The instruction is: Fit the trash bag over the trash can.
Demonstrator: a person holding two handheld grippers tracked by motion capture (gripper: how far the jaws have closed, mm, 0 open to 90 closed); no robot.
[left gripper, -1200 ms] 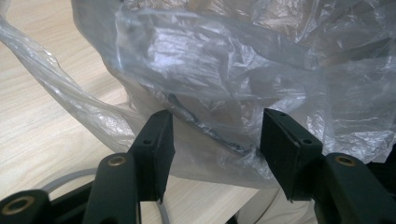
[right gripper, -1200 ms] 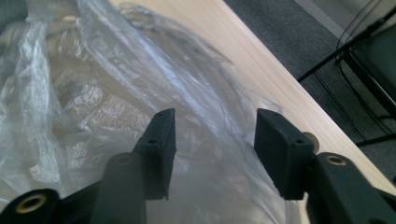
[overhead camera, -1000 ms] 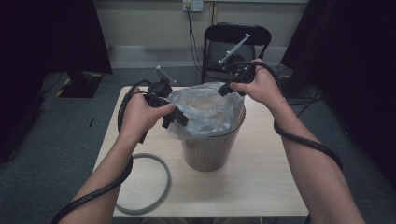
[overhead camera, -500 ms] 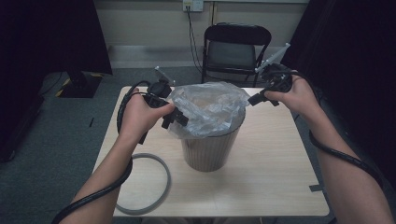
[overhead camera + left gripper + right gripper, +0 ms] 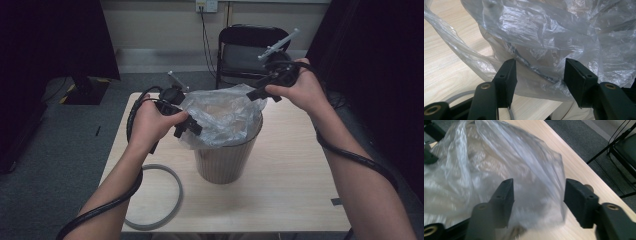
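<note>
Grey rubber ring [image 5: 159,200] lies on pale wooden table [image 5: 280,195] at 7 o'clock; black folding chair [image 5: 245,52] stands at 12 o'clock.

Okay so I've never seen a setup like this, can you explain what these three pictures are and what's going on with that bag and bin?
A person sits at a pale wooden table and holds a tool in each hand: a hand-held gripper with two black jaws.

The high view looks down from above the person. The left hand-held gripper is at the near left side of a clear plastic bag; the right hand-held gripper is at the bag's far right edge. The bag sits in a ribbed bin. A grey ring lies on the table, and a black chair stands behind it.

The other two pictures come from cameras on the tools, looking along their jaws. In both, the jaws stand apart with bag plastic between them, so neither is clamped yet.
</note>
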